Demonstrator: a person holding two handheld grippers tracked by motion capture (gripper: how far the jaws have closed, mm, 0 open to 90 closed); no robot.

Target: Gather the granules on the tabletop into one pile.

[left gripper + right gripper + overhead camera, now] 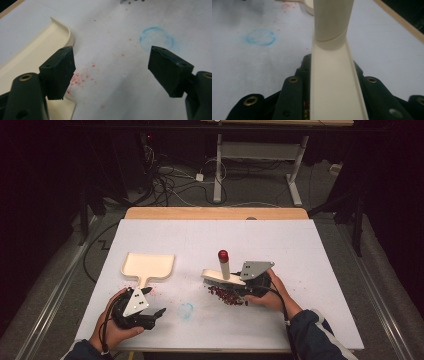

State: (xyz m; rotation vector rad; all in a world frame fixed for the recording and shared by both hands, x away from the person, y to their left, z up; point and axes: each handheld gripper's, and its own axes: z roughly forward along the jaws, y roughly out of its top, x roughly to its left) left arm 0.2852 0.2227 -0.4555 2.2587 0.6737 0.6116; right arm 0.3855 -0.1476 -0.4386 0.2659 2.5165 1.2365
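Two grippers work at the table (pixel 300 250): the right gripper (pixel 239 283) is clamped on a cream brush (pixel 223 276) whose red-capped handle stands upright, its bristles touching a heap of dark red bits (pixel 227 295). The left gripper (pixel 159 312) lies with jaws wide apart and nothing between them, just beside the stem of the cream dustpan (pixel 148 264). Between both sit a blue ring (pixel 185 310) and scattered red crumbs (pixel 80 78).
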